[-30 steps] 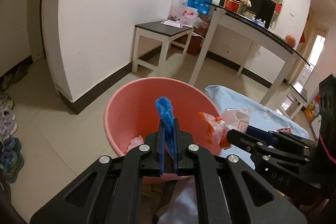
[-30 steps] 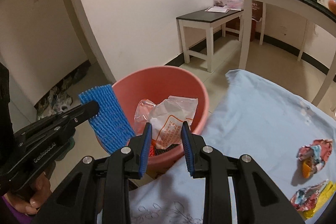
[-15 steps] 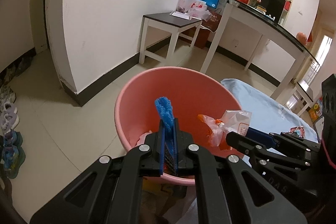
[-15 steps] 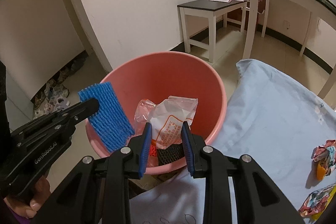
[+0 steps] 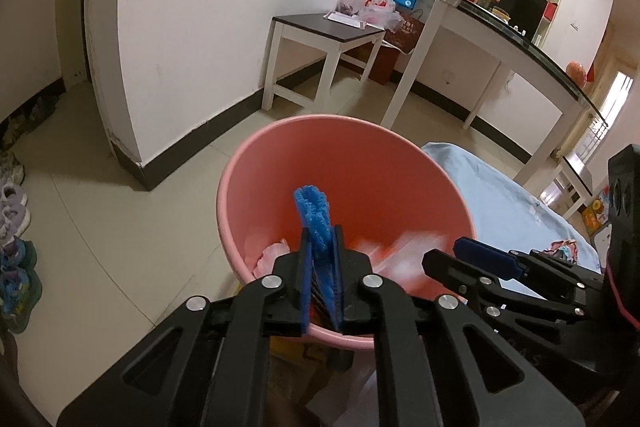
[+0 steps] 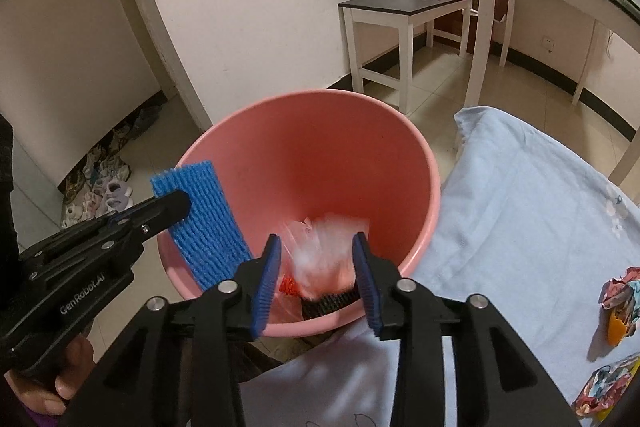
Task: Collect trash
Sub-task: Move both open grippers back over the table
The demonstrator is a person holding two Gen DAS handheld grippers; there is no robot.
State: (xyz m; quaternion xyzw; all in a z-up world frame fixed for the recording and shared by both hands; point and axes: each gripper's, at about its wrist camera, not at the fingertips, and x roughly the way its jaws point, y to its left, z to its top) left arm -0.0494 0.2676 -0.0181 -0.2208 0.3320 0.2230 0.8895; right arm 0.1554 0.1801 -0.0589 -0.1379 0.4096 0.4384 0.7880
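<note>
A pink bucket (image 5: 320,119) (image 6: 320,95) stands on the floor beside a table under a light blue cloth (image 6: 520,207). My left gripper (image 5: 322,239) (image 6: 176,203) hangs over the bucket's near-left rim. Its jaws are opening, and a blue foam net (image 5: 314,211) (image 6: 204,219) still sits pinched between the pads. My right gripper (image 6: 316,239) (image 5: 464,247) is over the near rim with its jaws opening. A clear plastic bag with orange print (image 6: 324,255) (image 5: 400,255) is blurred between them, free of both pads and dropping into the bucket.
Pink scraps (image 5: 272,255) and a black mesh piece (image 6: 328,303) lie in the bucket. Two crumpled colourful wrappers (image 6: 620,291) (image 6: 604,387) lie on the cloth at right. Shoes (image 6: 104,187) line the wall at left. A small dark-topped side table (image 6: 400,11) and a long desk stand behind.
Both grippers came down closer over the bucket. The right jaws spread and let go of the plastic bag, which now falls blurred. The left jaws have parted slightly around the foam net.
</note>
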